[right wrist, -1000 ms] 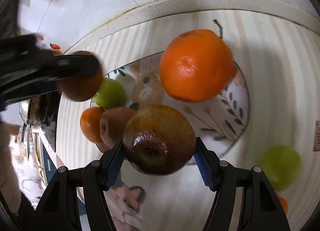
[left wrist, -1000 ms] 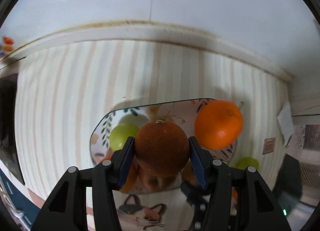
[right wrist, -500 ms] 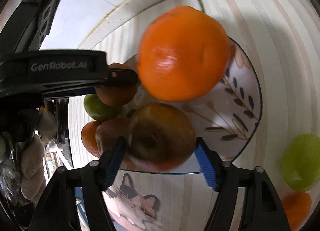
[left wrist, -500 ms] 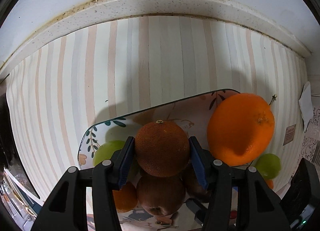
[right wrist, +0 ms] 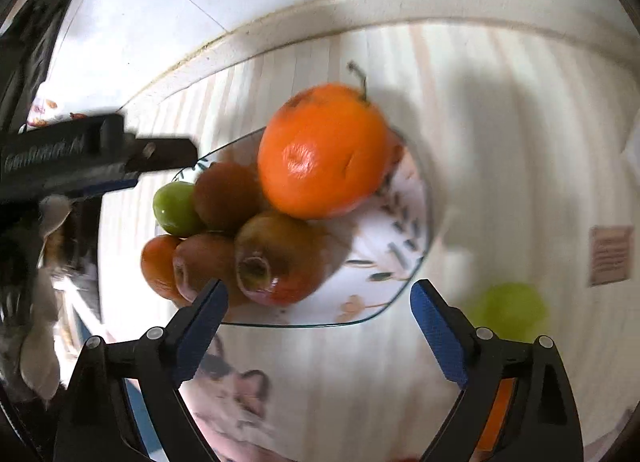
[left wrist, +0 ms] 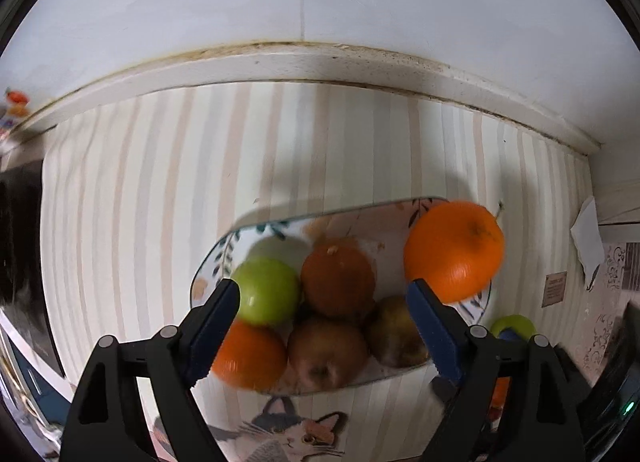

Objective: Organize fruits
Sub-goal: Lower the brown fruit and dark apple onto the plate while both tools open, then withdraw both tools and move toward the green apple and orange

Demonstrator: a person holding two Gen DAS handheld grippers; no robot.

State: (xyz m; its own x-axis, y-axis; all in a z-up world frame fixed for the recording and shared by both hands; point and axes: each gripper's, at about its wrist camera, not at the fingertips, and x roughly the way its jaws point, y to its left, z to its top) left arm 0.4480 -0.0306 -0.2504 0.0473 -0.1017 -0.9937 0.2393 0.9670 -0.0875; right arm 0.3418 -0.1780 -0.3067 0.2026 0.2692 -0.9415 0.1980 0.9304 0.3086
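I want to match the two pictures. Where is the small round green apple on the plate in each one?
Left wrist view: the small round green apple sits at the plate's left side, beside the left gripper.
Right wrist view: same apple, left of centre.
Shared landmark: the big orange.

striped tablecloth (left wrist: 168, 190); leaf-patterned plate (right wrist: 404, 198); orange fruit (right wrist: 324, 150)

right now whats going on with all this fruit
A person with a gripper in each hand is gathering fruit onto a patterned plate. Both the left gripper and the right gripper are open and hold nothing. The plate carries a big orange, a dark brownish orange, a green apple, a small orange and two reddish apples. Another green fruit lies off the plate on the striped cloth.
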